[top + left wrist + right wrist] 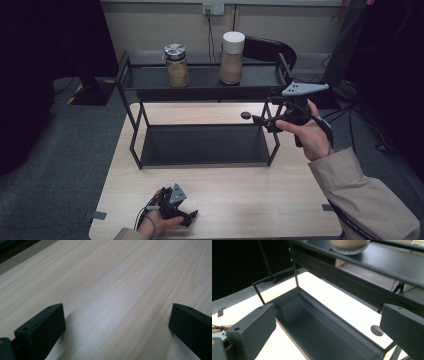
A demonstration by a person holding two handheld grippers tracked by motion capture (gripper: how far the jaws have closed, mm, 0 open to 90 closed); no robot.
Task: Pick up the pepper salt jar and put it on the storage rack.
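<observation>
Right gripper [260, 119] – released, empty – at rack's [131, 150] 3 o'clock; left gripper [192, 216] released, resting on surface [240, 200] at 6 o'clock.

wall socket [213, 8] | dark chair [267, 49] | grey floor [60, 150] | cables [350, 117]

I see a light wooden table [220, 200] on grey carpet, and a black two-tier metal rack [202, 82] stands on its far half. On the rack's top shelf sit two jars of brownish powder, well apart: one with a metal lid [176, 65] to the left, a taller one with a white lid [232, 57] to the right. The lower shelf [202, 144] is bare. My left gripper [181, 212] rests on the table's near edge.
</observation>
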